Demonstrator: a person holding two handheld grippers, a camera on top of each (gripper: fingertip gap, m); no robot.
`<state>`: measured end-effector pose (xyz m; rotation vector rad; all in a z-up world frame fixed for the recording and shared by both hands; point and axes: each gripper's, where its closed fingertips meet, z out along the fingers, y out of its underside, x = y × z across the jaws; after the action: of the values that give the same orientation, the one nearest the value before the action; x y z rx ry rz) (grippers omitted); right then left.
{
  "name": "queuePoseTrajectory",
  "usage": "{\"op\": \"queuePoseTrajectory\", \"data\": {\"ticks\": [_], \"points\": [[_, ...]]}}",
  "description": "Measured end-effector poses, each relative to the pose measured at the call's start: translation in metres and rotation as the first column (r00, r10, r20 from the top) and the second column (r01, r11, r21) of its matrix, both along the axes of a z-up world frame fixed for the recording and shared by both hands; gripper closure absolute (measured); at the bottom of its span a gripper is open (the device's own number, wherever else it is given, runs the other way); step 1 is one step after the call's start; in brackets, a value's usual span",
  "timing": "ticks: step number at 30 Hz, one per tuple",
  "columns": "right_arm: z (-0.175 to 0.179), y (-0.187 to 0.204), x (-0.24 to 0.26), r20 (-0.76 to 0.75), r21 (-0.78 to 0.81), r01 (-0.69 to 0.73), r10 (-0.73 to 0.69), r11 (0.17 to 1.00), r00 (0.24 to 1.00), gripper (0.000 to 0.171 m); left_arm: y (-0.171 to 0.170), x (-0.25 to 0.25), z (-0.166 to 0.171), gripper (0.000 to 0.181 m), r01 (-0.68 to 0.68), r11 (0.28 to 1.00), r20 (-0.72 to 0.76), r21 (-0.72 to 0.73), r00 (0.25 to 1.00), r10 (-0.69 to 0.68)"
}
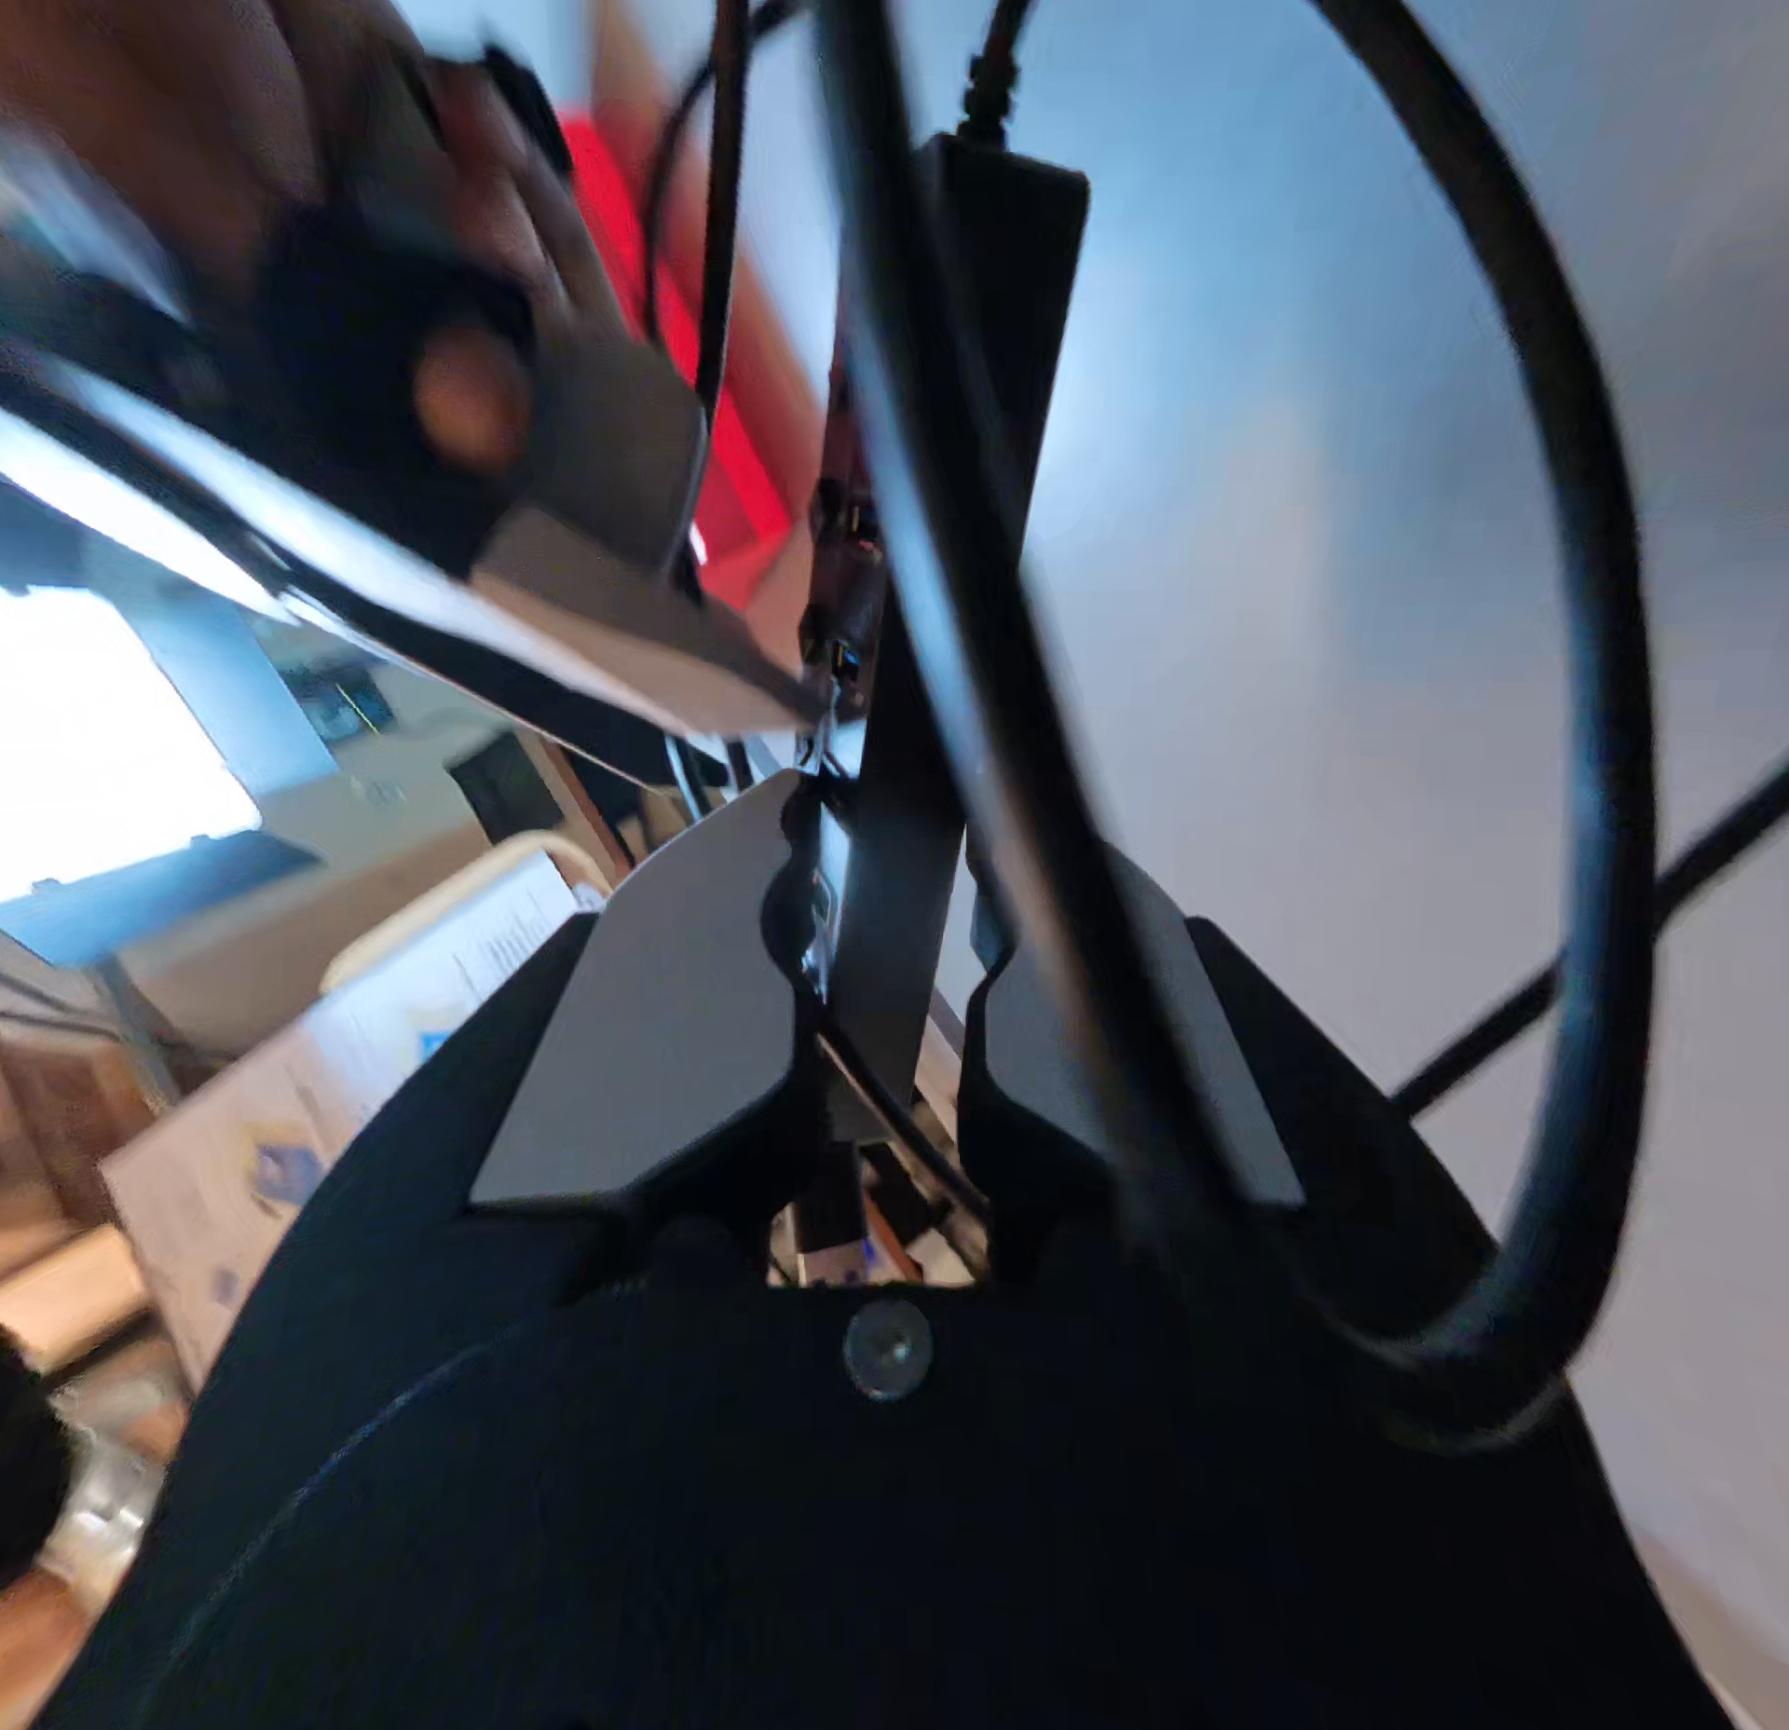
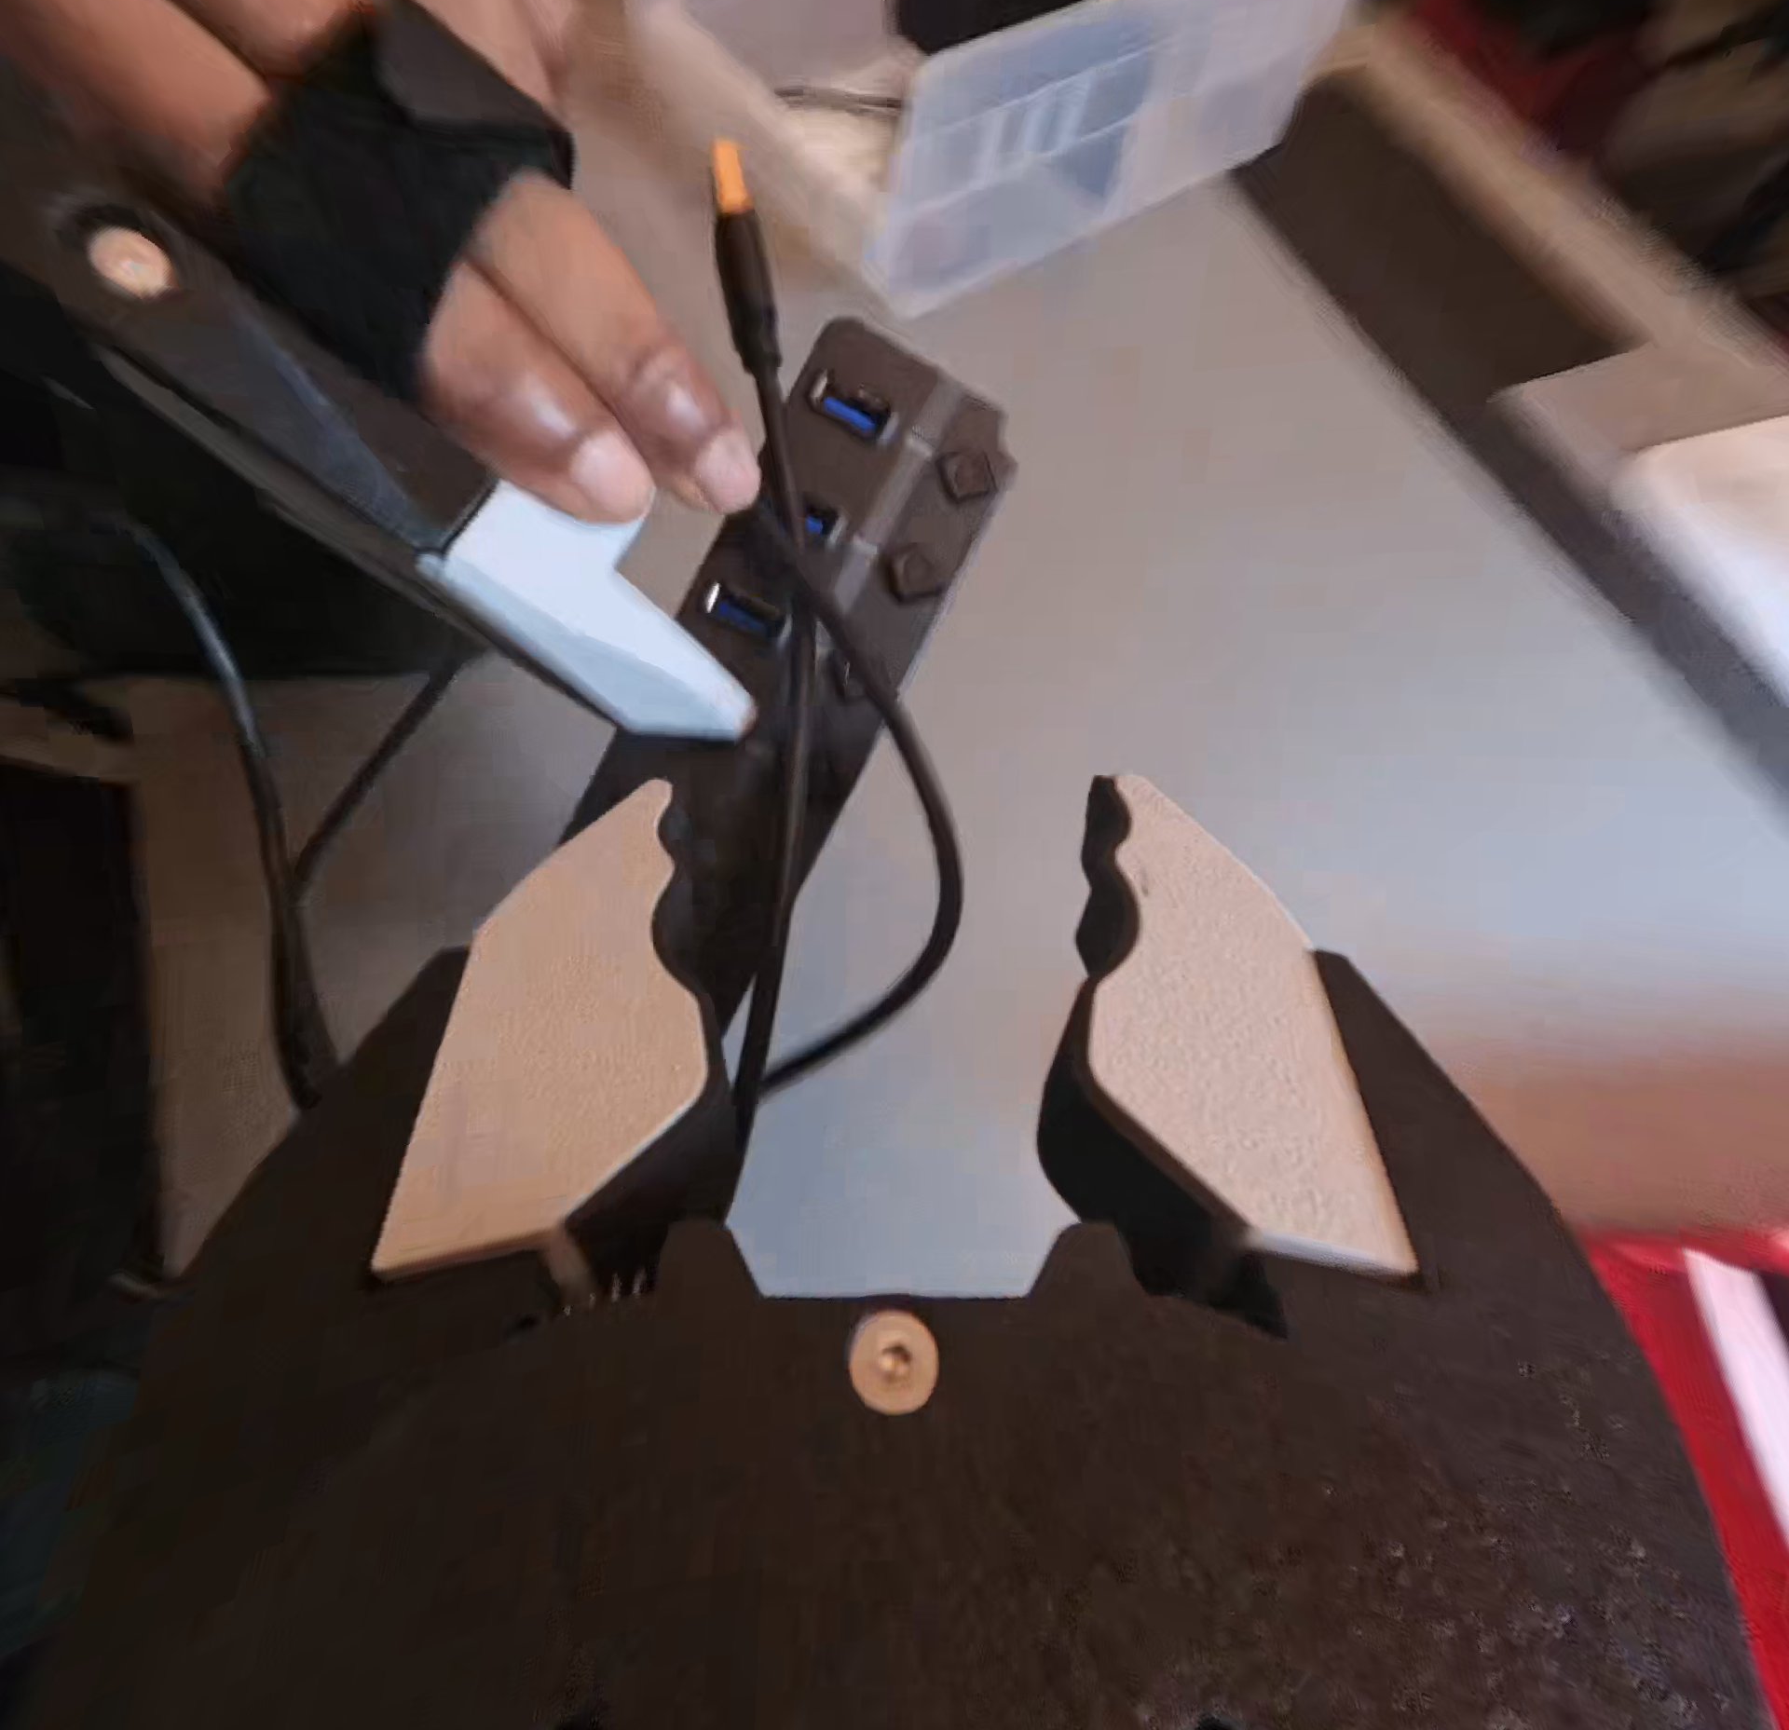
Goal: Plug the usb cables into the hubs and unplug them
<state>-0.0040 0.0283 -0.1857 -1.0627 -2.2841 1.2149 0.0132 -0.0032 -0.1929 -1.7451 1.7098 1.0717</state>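
My left gripper [image 1: 886, 851] is shut on a black USB hub [image 1: 929, 522] and holds it upright in the air. A thick black cable [image 1: 1588, 619] runs from the hub's top end and loops around to the right. In the right wrist view the hub [image 2: 871, 561] shows blue ports and side buttons, with the left gripper's pale finger [image 2: 600, 638] against it. My right gripper [image 2: 881, 793] is open just below the hub. A thin black cable [image 2: 939, 861] hangs between its fingers; its orange-tipped plug [image 2: 731, 178] sticks up free above the hub.
A grey table [image 2: 1258, 667] lies below. A clear plastic compartment box [image 2: 1094, 125] sits at its far side. A person's hand [image 2: 581, 396] holds the left gripper. A red object [image 1: 678, 328] and a white box [image 1: 339, 1054] lie to the left.
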Motion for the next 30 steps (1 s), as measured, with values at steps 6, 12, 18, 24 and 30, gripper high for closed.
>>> {"op": "queuePoseTrajectory", "data": {"ticks": [6, 12, 18, 24, 30], "points": [[-0.001, -0.031, 0.047, 0.199, -0.615, -0.25, 0.454, 0.748, 0.868, 0.094, -0.001, 0.049, 0.016, 0.154, 0.302, 0.935, -0.145, 0.188, 0.95, -0.278], [0.025, -0.034, 0.061, -0.034, -0.698, -0.34, 0.445, 0.63, 0.895, 0.138, -0.008, 0.042, 0.044, 0.146, 0.246, 0.906, -0.126, 0.344, 0.968, -0.215], [0.039, 0.002, 0.045, -0.115, -0.692, -0.226, 0.204, 0.685, 0.972, 0.143, -0.02, -0.026, 0.098, 0.143, -0.376, 0.787, 0.568, 0.489, 0.822, 0.04], [0.039, 0.004, 0.041, -0.151, -0.57, -0.216, 0.157, 0.793, 0.976, 0.143, -0.027, -0.031, 0.105, 0.131, -0.486, 0.857, 0.985, 0.171, 0.108, -0.135], [0.028, 0.022, 0.04, -0.205, -0.333, -0.192, 0.128, 0.923, 0.97, 0.143, -0.041, -0.054, 0.137, 0.133, -0.329, 0.944, 0.922, 0.043, -0.35, -0.164]]}}
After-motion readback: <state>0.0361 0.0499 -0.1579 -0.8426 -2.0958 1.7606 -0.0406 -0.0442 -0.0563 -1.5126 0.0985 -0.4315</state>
